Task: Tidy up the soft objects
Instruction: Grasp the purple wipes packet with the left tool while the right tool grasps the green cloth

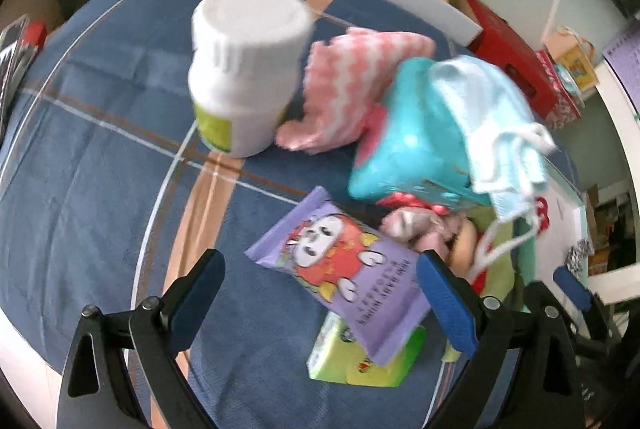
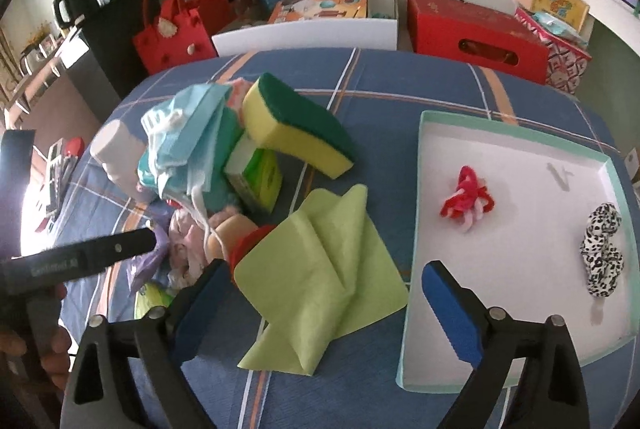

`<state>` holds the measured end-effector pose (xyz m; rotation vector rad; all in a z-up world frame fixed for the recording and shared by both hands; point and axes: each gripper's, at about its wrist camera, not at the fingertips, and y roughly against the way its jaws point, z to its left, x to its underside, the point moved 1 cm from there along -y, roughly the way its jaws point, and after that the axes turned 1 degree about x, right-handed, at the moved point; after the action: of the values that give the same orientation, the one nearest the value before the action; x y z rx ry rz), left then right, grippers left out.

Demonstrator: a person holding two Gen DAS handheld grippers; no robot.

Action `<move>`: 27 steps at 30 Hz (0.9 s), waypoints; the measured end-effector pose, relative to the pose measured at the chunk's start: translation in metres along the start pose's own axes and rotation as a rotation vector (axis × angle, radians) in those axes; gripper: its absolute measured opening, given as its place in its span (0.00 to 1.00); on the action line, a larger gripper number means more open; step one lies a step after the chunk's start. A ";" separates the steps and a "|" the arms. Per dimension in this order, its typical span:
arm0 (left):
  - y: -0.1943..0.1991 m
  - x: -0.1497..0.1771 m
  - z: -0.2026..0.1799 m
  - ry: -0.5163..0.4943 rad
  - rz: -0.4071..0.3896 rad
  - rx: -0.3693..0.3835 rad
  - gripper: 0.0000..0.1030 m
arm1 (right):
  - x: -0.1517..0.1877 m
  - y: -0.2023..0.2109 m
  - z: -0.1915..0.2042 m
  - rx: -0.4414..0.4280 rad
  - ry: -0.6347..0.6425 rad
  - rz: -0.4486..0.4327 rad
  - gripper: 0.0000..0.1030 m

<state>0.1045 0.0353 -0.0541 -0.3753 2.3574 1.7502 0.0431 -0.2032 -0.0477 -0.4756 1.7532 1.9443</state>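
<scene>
green cloth half hides a blurred doll; both grippers gape, holding nothing.

On the blue plaid tablecloth: one white plastic screw-cap bottle, one pink-and-white wavy-striped cloth, one yellow sponge with a green scouring layer, one flat lime-green cloth, one purple cartoon-printed tissue packet, one green tissue packet. Light-blue face masks in one bunch, count unclear. One shallow white tray with a mint rim, holding two hair ties: one red-and-pink, one black-and-white spotted.
</scene>
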 end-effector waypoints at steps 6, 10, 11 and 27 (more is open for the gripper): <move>-0.021 0.001 0.023 0.130 0.094 0.052 0.94 | 0.002 -0.010 0.002 -0.001 0.002 0.031 0.87; -0.021 0.001 0.023 0.129 0.085 0.056 0.92 | 0.004 -0.015 0.002 -0.010 0.004 0.052 0.77; -0.021 0.000 0.023 0.126 0.085 0.060 0.90 | 0.005 -0.017 0.003 -0.013 0.008 0.059 0.74; -0.029 -0.017 0.011 0.100 0.069 0.056 0.48 | 0.015 -0.051 -0.002 -0.009 -0.006 0.183 0.54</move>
<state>0.1294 0.0398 -0.0786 -0.3856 2.5117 1.7292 0.0589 -0.2004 -0.0986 -0.3220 1.8415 2.0752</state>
